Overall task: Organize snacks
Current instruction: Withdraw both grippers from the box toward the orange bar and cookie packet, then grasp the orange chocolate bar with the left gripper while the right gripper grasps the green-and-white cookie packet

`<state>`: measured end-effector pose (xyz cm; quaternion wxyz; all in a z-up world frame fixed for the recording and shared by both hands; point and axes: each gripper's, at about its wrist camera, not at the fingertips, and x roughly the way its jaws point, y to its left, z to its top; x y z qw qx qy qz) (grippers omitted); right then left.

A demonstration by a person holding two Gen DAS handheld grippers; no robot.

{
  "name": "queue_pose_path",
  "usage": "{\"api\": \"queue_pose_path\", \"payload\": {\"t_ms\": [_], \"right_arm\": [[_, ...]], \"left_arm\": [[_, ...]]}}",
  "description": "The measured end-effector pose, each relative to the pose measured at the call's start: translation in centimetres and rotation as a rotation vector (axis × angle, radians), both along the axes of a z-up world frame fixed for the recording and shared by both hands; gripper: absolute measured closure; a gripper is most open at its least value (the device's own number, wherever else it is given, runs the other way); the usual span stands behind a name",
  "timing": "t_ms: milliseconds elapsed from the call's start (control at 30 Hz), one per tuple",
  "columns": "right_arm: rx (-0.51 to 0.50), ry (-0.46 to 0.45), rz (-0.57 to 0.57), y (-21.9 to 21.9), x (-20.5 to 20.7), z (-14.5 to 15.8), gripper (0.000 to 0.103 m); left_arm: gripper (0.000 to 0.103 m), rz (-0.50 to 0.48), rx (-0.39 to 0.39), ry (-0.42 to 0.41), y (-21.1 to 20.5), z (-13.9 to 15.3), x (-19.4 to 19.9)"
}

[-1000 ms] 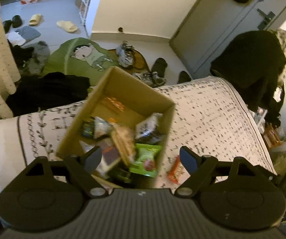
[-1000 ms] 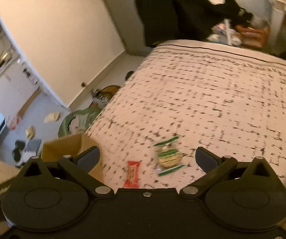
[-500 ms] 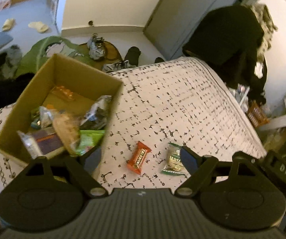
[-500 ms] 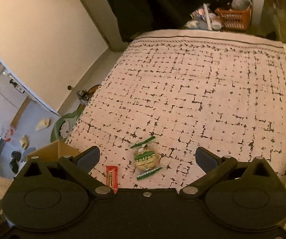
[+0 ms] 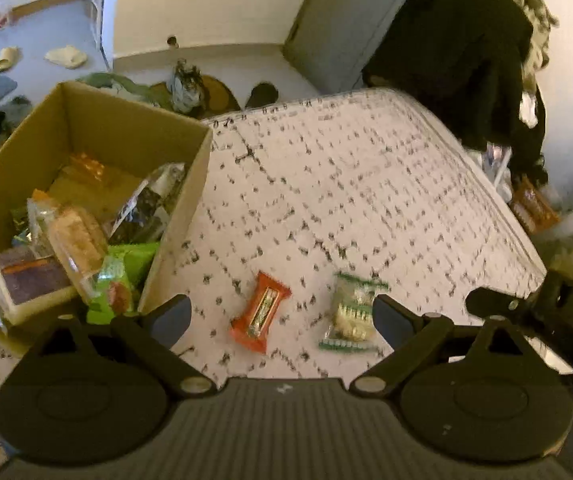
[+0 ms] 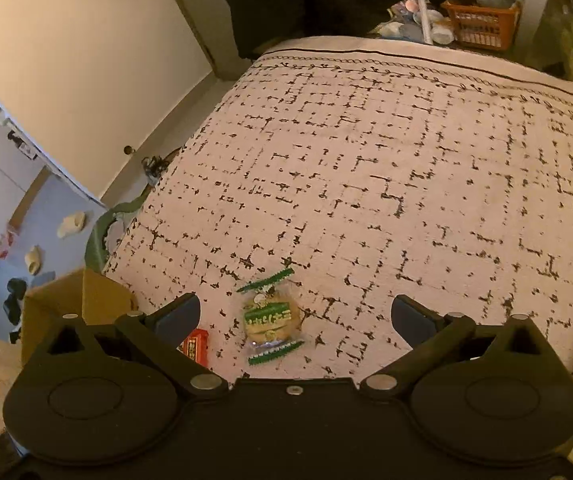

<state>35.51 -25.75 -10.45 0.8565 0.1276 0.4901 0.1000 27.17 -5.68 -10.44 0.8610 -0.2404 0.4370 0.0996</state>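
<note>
Two snacks are seen lying on the patterned bed cover (image 6: pixel 386 168): an orange-red candy bar (image 5: pixel 260 312) and, just beside it to the right, a clear cookie packet with green ends (image 5: pixel 352 312). The two are set apart, not touching. A cardboard box (image 5: pixel 174 208) stands on the bed to the left of the candy bar — it is filled with wrapped snacks, among them a green packet (image 5: pixel 120 276) leaning at its near corner.

The left hand-held gripper (image 5: pixel 280 316) is held above the bed with its fingers spread wide and nothing between them; the candy bar is framed in the gap. The right hand-held gripper (image 6: pixel 296 316) is likewise wide open and empty — the cookie packet (image 6: pixel 271 317) is framed between its fingers.
</note>
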Motion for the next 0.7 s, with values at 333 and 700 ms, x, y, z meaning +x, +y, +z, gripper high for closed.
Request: {"api": "queue_pose_path", "payload": {"t_ms": [333,700], "right_arm": [[-0.007,0.051,0.042,1.9,2.3,-3.1,0.017],[-0.076,0.116,0.091,4.6,4.2,-6.5,0.015]], "left_arm": [[0.035,-0.026,-0.014,0.040,-1.0,-3.9,2.3],[0.048,-0.026,0.039,0.090,-0.9,-8.0,4.0]]}}
